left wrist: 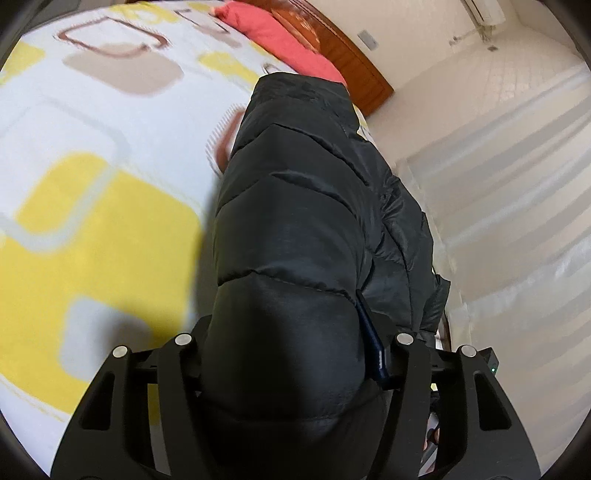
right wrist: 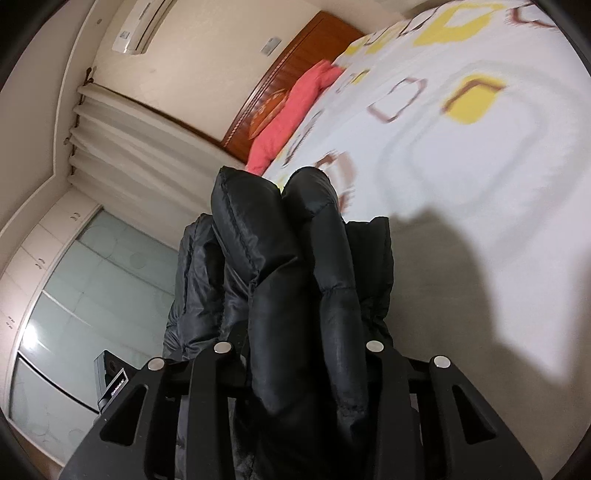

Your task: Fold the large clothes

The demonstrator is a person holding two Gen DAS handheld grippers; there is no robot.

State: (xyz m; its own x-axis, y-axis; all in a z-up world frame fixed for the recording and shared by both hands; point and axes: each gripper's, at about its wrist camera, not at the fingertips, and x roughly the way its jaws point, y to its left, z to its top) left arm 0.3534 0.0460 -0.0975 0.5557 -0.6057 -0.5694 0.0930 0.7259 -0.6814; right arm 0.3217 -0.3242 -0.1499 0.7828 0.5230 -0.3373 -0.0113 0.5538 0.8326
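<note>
The bed (left wrist: 110, 155), spread with a white cover printed in yellow and brown rounded squares, fills most of both views; take it as the landmark. At its head stands a wooden headboard (right wrist: 295, 66), and a red pillow (left wrist: 280, 40) lies on the bed against it. Beyond the bed's edge hang pale curtains (right wrist: 122, 147), with an air conditioner (right wrist: 142, 24) on the wall above them.

The black puffer jacket (left wrist: 306, 206) is lifted off the bed, hanging along its edge on the curtain side, its far end reaching toward the pillow.

The left gripper (left wrist: 291, 347) is clamped onto a thick quilted fold of the jacket, padding bulging between its fingers. The right gripper (right wrist: 299, 354) likewise pinches two bunched quilted layers, which stick up past its tips toward the bed's head.
</note>
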